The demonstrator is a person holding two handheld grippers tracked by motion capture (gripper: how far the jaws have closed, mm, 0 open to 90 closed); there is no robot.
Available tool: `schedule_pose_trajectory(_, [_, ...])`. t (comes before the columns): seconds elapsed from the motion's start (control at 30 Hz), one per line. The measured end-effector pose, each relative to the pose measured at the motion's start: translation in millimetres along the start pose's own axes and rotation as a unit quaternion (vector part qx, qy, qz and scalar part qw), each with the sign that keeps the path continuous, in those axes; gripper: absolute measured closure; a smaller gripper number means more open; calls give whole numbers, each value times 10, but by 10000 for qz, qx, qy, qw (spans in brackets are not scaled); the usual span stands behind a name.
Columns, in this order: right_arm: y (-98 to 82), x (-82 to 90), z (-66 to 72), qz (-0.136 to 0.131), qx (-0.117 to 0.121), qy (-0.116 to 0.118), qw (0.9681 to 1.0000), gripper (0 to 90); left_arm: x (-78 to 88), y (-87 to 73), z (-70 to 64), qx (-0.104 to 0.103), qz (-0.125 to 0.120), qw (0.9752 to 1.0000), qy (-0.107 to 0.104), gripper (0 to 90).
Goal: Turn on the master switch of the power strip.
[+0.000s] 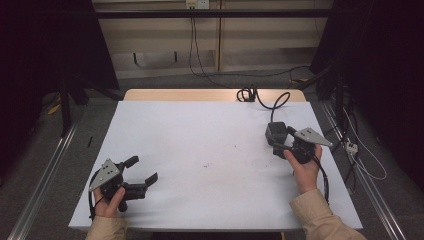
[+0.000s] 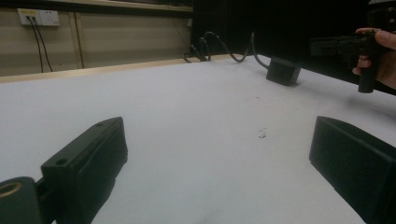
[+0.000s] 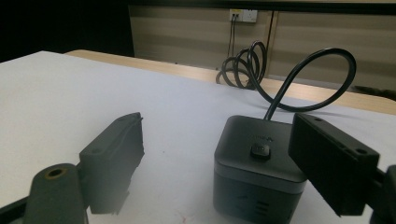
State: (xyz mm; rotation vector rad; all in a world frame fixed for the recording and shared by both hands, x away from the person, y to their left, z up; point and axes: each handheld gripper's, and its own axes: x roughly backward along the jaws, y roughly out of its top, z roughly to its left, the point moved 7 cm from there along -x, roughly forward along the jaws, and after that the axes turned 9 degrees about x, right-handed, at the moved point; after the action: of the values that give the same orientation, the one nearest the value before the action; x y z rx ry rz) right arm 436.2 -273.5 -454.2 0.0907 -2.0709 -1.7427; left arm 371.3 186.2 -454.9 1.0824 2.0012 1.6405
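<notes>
The jaws of the right gripper [image 3: 215, 163] stand wide apart, and nothing is held between them. They are flat black plastic blocks with a matte surface. The black cube-shaped power adapter [image 3: 259, 163] sits just in front of them, closer to the right jaw, which overlaps its corner in the right gripper view; whether they touch I cannot tell. The cube has rounded edges, a small button on its top face, and a thick black cable [image 3: 308, 79] that rises from its back in a loop and goes to a coil near the far edge of the table.

The left gripper [image 1: 142, 170] also has its jaws wide open and empty. It is well apart from the cube, near the front left corner of the table, and a hand [image 1: 107, 200] in a beige sleeve holds it. A grey three-cornered plate is on top of it.

The table [image 1: 210, 130] is covered with a smooth white sheet with a few small dark marks, and a strip of light wood shows at the far edge behind the cube. Between the cube and the left gripper the white surface is bare. To the right of the cube the table edge is near.
</notes>
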Motion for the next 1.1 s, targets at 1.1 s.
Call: schedule_pose_trajectory(1.1, [70, -68, -109, -36, -26, -69, 10000, 281, -8, -8, -8, 4, 15, 10000, 6, 38])
